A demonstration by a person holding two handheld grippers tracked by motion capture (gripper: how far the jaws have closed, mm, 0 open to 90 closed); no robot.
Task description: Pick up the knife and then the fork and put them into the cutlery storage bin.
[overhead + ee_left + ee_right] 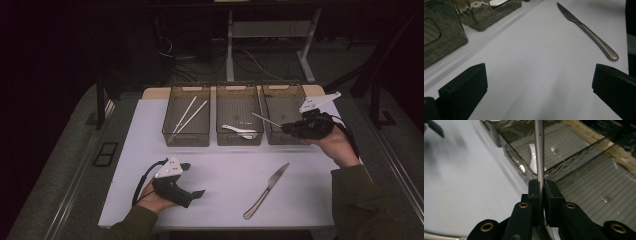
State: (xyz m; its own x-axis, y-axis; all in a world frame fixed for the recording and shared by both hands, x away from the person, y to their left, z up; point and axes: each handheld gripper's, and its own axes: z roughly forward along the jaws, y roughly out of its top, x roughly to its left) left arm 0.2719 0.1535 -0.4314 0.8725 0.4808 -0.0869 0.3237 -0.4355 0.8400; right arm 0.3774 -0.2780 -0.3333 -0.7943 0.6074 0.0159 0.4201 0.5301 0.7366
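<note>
My right gripper (287, 128) (541, 187) hangs over the front of the right-hand smoked bin (283, 86) and is shut on a slim metal utensil (265, 120) (539, 150). The utensil's shaft points left, toward the middle bin (239, 141); its gripped end is hidden by the jaws. A steel table knife (266, 190) (589, 30) lies on the white mat, front right of centre. My left gripper (192, 180) (539, 92) rests at the front left with its jaws wide apart and nothing between them, the knife well to its right.
Three smoked plastic bins stand in a row at the mat's far edge. The left bin (186, 140) holds two pale sticks (190, 114); the middle one holds white spoons (239, 131) (534, 157). Dark floor and desk legs lie beyond the table.
</note>
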